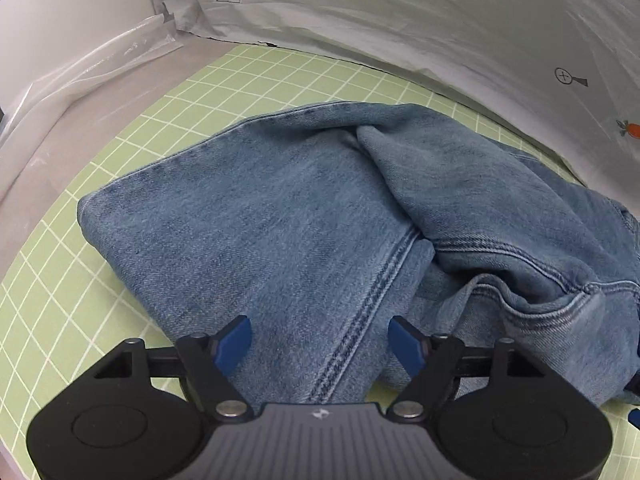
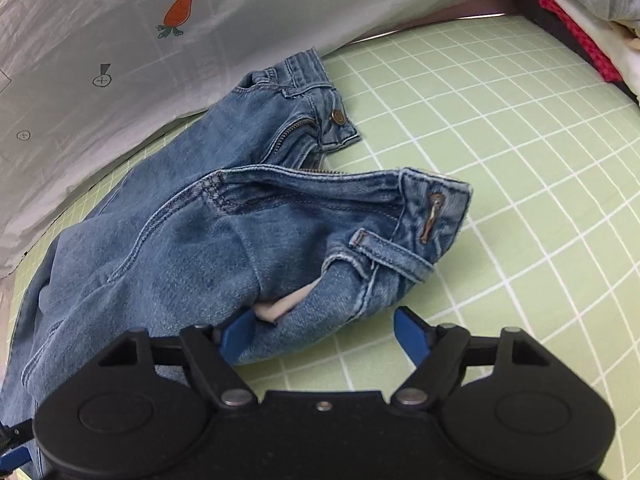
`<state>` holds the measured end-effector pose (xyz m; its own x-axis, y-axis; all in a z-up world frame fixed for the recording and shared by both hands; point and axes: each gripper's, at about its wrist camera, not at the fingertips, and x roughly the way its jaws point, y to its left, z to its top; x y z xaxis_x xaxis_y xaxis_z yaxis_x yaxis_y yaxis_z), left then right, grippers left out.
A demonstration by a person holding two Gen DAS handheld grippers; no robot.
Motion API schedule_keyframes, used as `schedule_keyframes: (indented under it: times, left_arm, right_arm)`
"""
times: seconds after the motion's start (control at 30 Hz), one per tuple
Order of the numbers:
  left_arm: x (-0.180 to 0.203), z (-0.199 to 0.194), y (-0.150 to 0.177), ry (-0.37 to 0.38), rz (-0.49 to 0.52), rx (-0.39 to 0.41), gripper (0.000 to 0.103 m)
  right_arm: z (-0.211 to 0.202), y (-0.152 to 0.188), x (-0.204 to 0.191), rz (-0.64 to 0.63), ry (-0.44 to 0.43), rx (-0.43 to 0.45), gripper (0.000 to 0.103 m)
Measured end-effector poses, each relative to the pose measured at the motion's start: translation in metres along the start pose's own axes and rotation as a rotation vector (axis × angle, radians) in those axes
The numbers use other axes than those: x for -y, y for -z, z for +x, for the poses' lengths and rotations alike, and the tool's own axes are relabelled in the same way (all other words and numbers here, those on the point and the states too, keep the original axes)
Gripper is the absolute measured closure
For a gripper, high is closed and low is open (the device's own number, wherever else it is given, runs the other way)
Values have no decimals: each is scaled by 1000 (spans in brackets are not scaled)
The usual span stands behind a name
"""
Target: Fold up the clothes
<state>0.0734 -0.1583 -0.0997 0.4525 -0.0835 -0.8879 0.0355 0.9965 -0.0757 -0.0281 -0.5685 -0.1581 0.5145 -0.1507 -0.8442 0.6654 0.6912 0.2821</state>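
Note:
A pair of blue denim jeans (image 1: 280, 216) lies bunched on the green grid mat (image 1: 248, 76). In the left wrist view my left gripper (image 1: 320, 342) is open, its blue fingertips on either side of a double-stitched leg seam, holding nothing. In the right wrist view the jeans (image 2: 192, 240) show their open waistband, zip and brass button (image 2: 339, 116). My right gripper (image 2: 326, 332) is open at the waistband's near edge, close to a white pocket lining (image 2: 280, 304), and holds nothing.
A white crinkled sheet (image 1: 400, 20) with printed marks and a carrot picture (image 2: 179, 10) rises behind the mat. A pile of other clothes (image 2: 592, 8) sits at the far right. Bare green mat (image 2: 520, 160) lies right of the jeans.

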Motion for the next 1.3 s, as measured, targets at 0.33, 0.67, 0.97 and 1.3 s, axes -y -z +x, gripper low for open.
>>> schedule_keyframes:
  times: [0.33, 0.67, 0.97, 1.3]
  left_arm:
    - [16, 7, 12, -44, 157, -52, 21]
    - [10, 14, 20, -55, 200, -66, 68]
    - [-49, -15, -63, -114, 60, 131, 96]
    - [-67, -39, -158, -233, -18, 451, 87]
  right_arm:
    - [-102, -11, 8, -202, 210, 327, 94]
    - [-106, -18, 43, -139, 351, 338, 94]
    - [-106, -21, 49, -121, 353, 331, 94]
    - [-102, -17, 44, -126, 373, 308, 93]
